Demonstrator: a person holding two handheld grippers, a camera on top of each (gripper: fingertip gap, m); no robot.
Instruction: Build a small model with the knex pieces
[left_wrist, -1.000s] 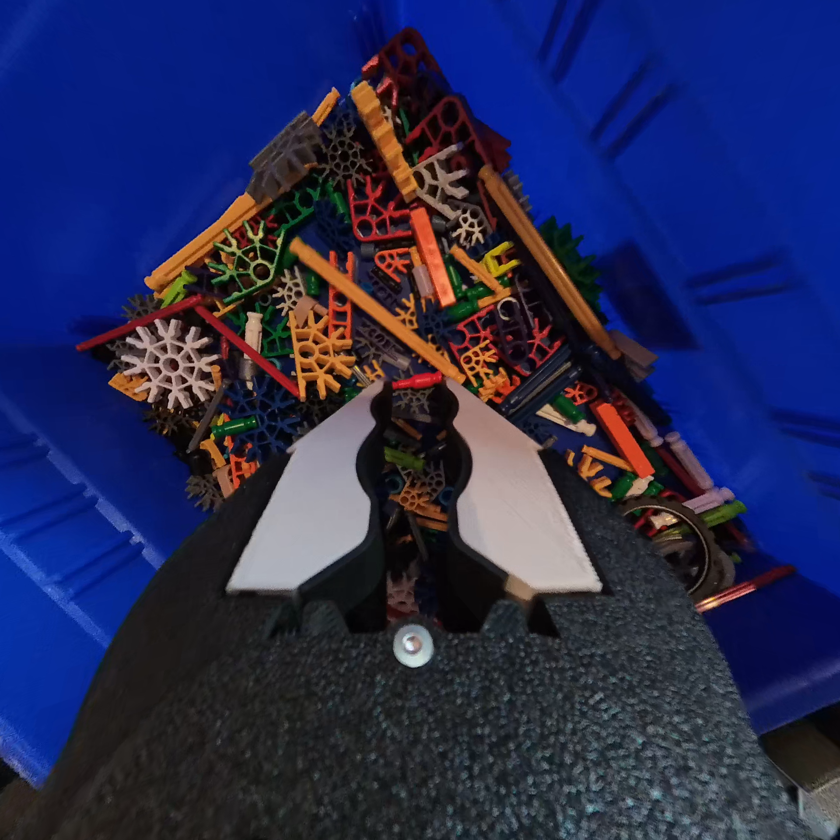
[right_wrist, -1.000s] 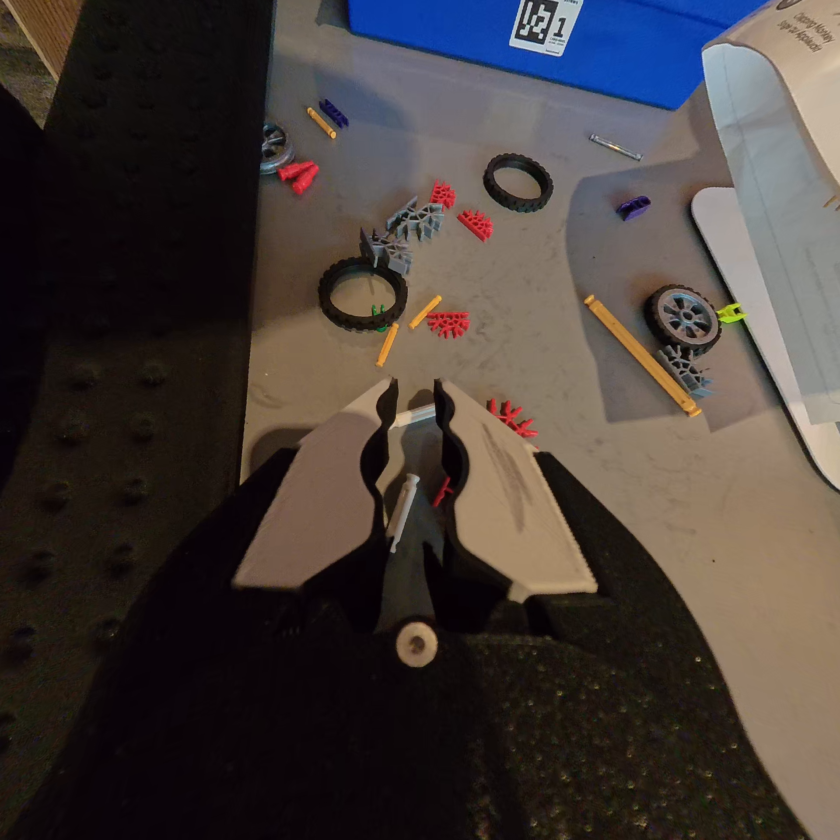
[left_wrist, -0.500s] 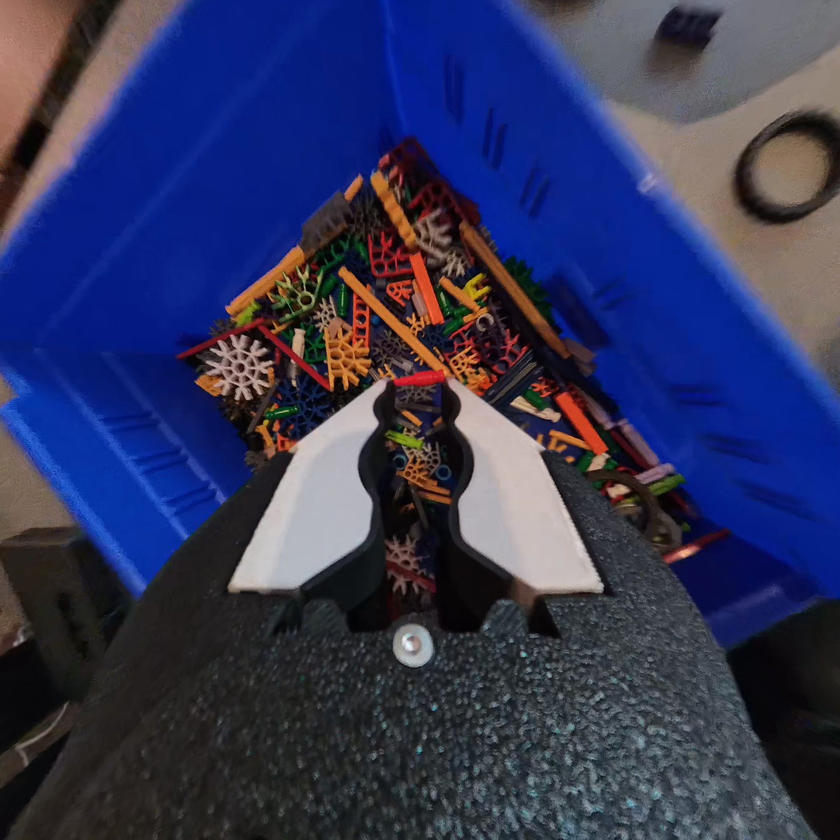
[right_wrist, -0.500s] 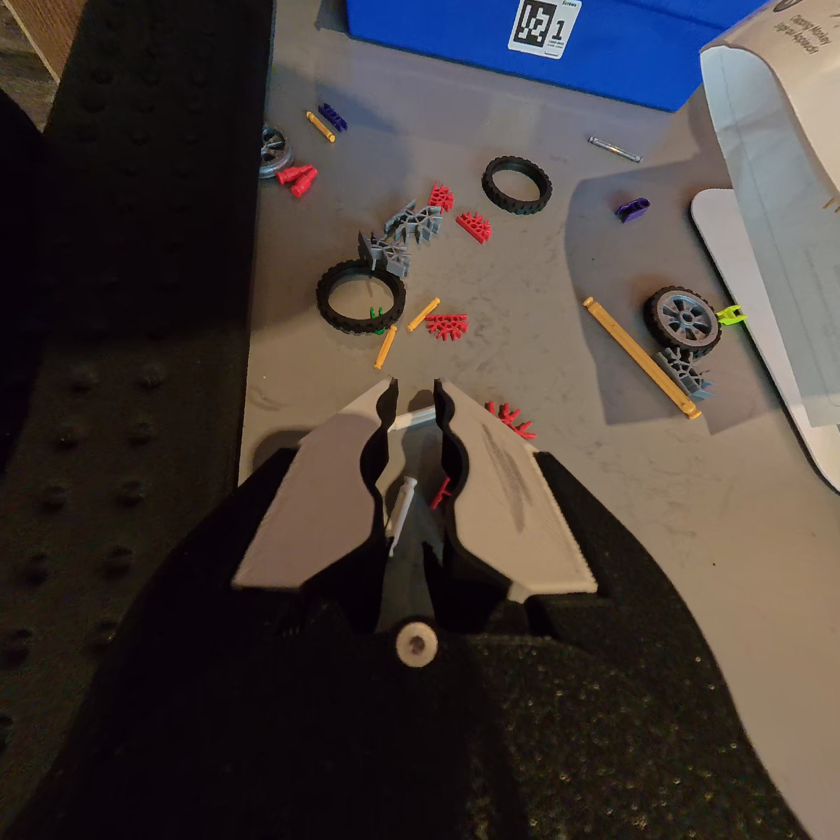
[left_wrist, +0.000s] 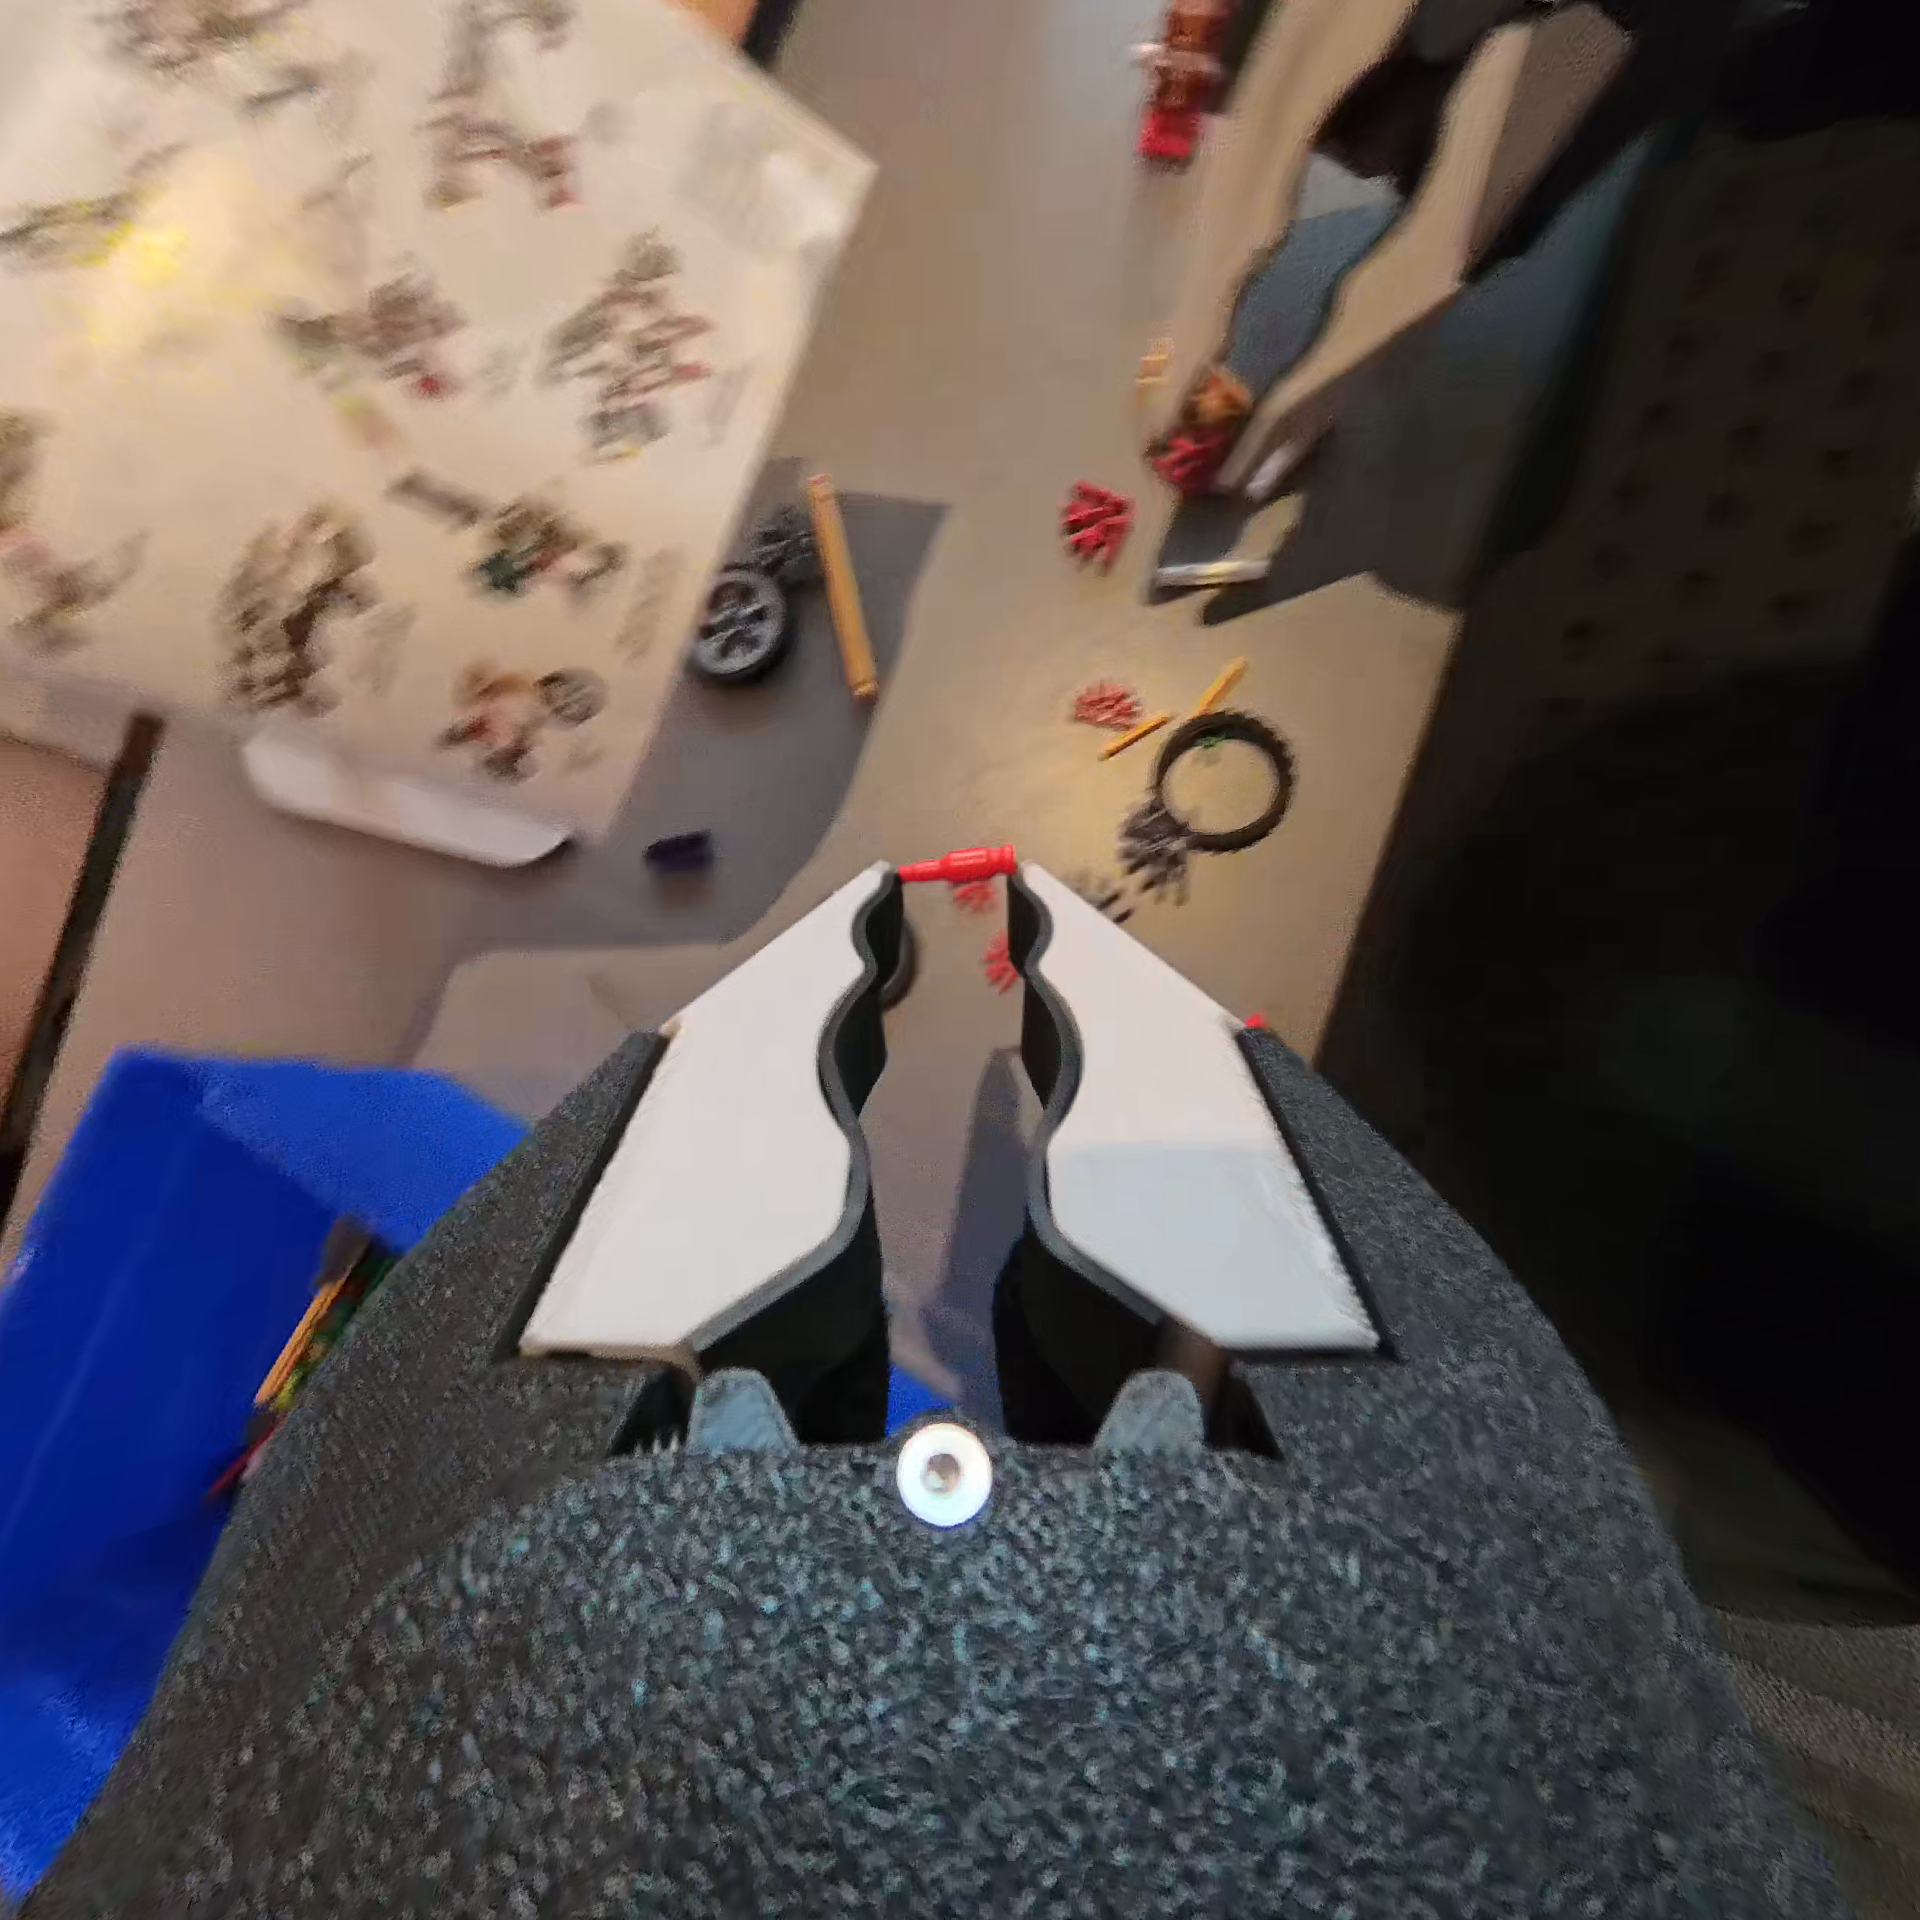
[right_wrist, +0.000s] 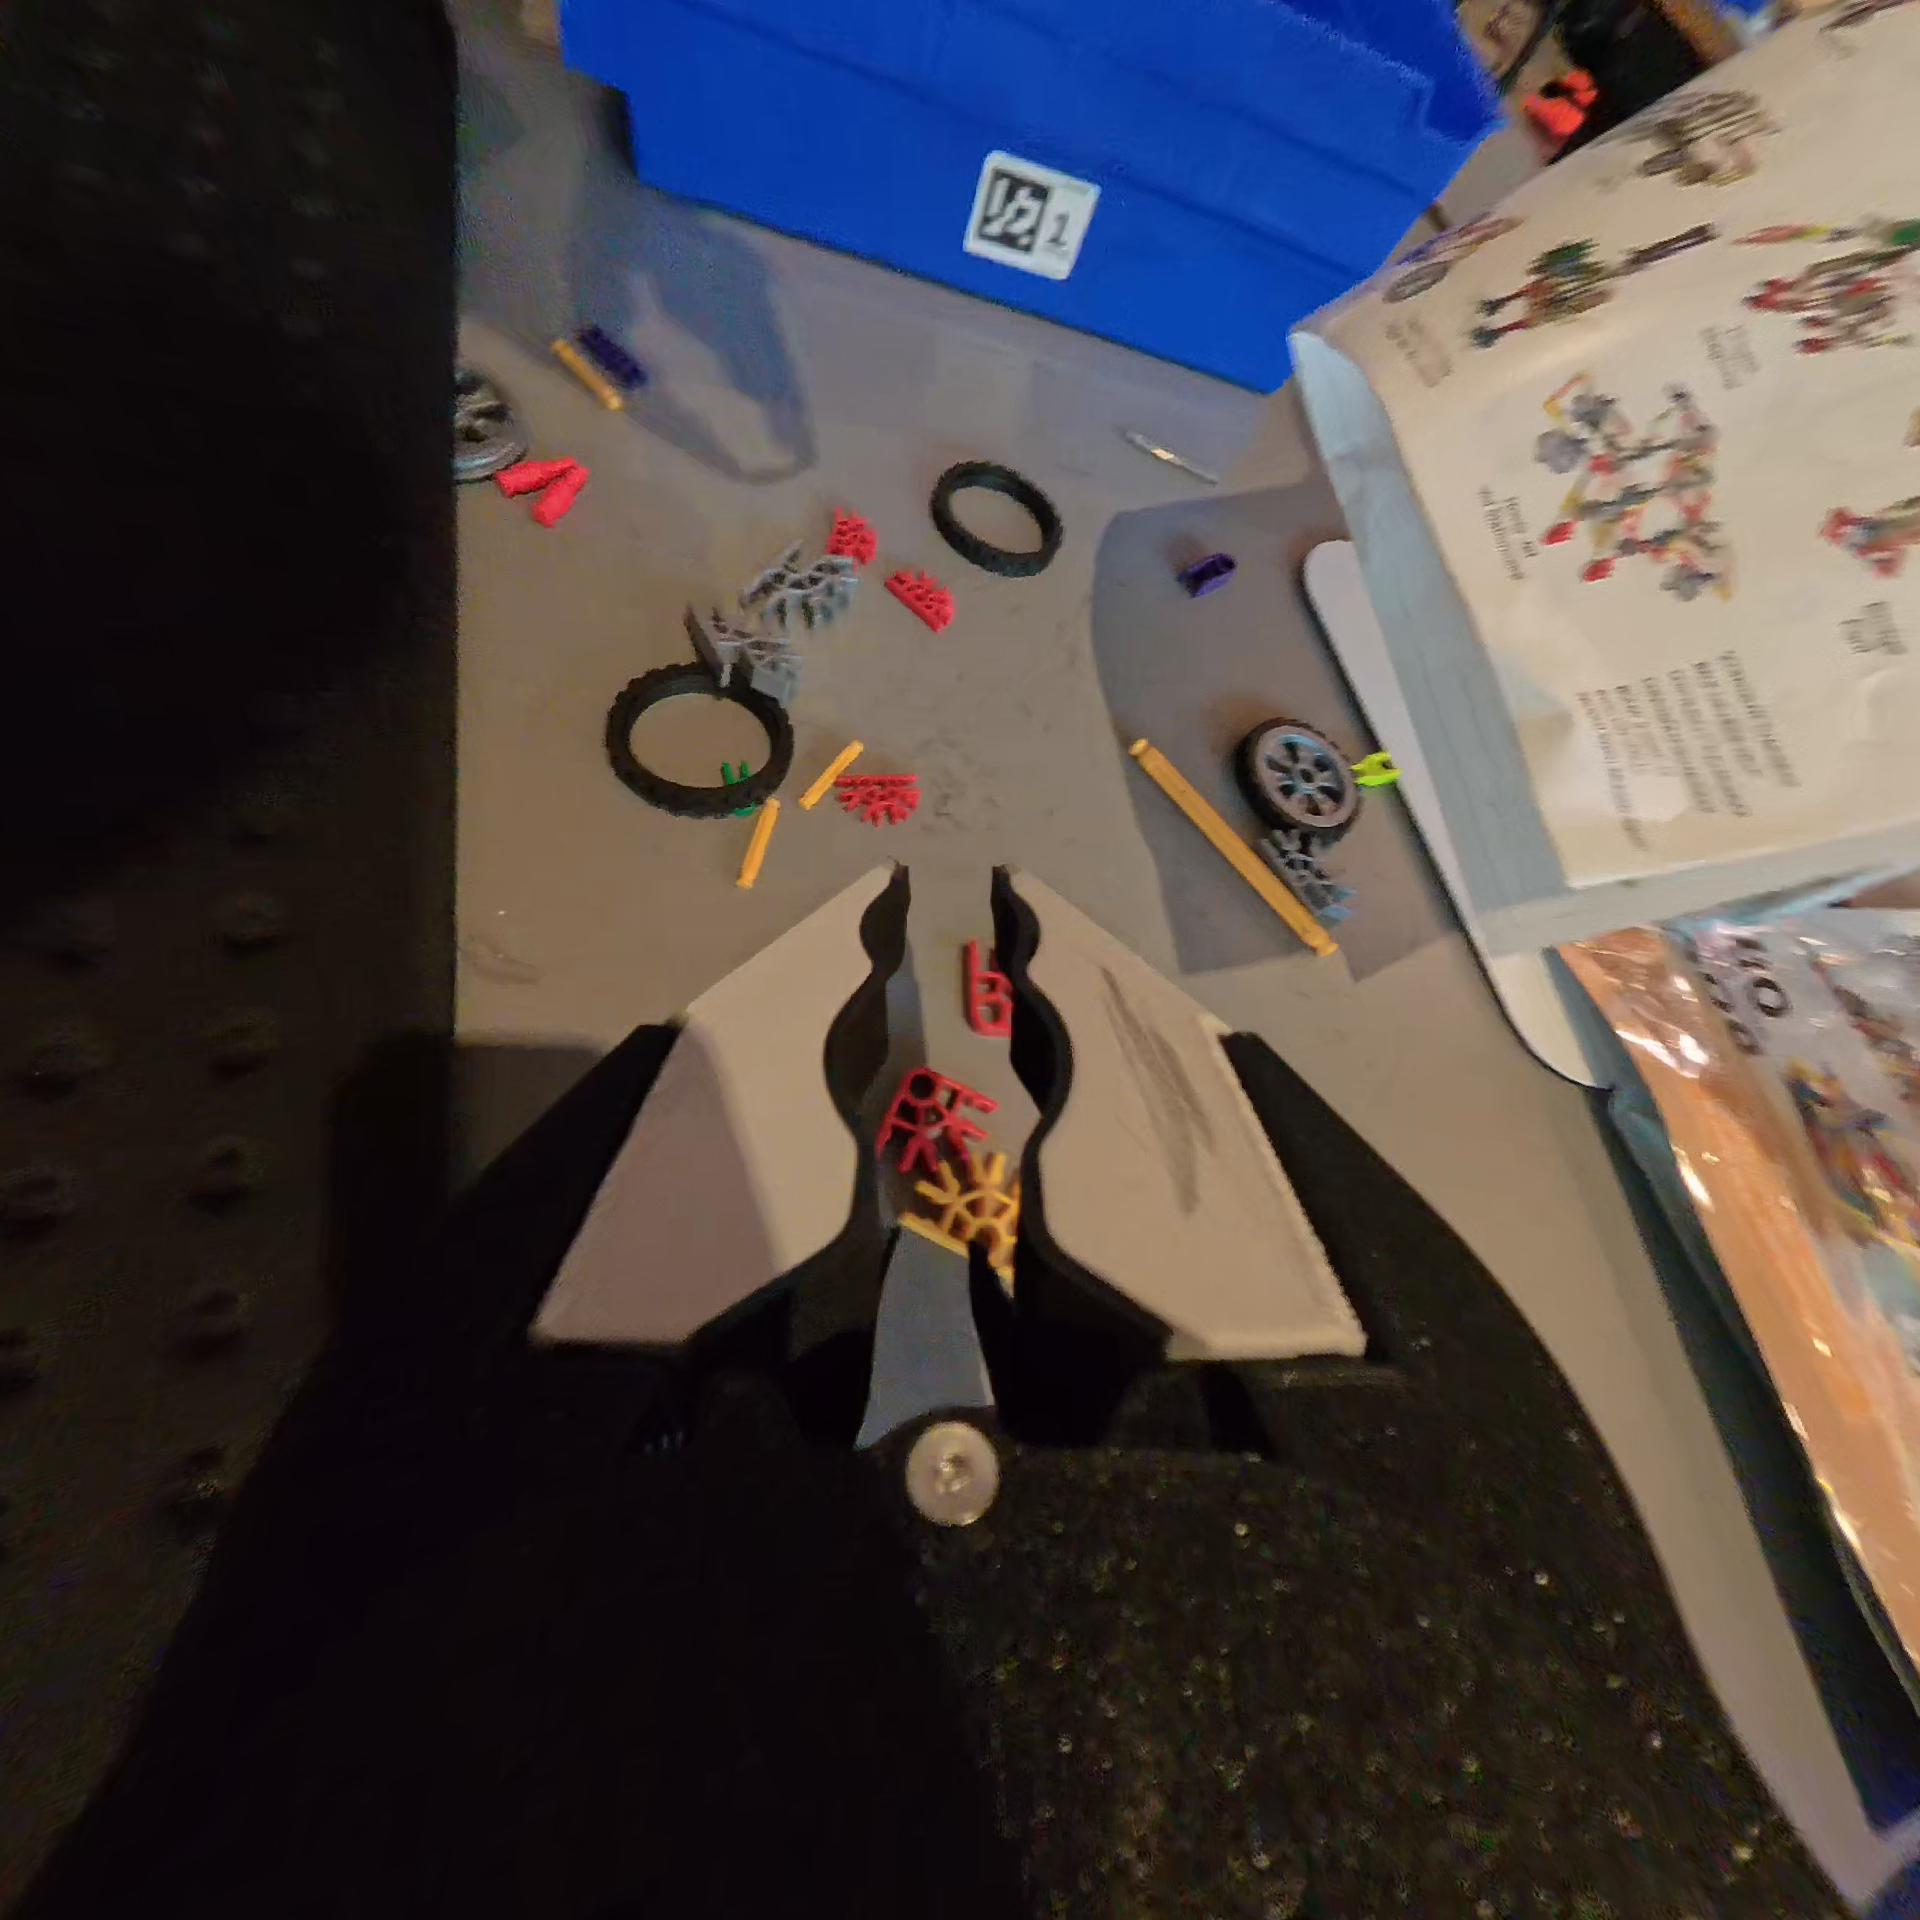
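Observation:
My left gripper is shut on a small red rod, pinched crosswise at the fingertips, above the grey table. The blue bin of mixed construction pieces lies at its lower left. My right gripper is open and empty, low over the table. Between its fingers I see a red connector, a second red connector and a yellow connector lying on the table. The right gripper also shows in the left wrist view, far off at the upper right.
Loose pieces lie ahead of the right gripper: a black tyre, a smaller tyre, a grey wheel, a long yellow rod, grey and red connectors. An instruction sheet stands at the right, a plastic bag below it, a black mat at the left. The left gripper's tips are roughly 15 cm from the right gripper's.
My left gripper has lifted the red rod out of the blue bin and swung over the table. My right gripper has drawn back; red and yellow connectors now show between its fingers.

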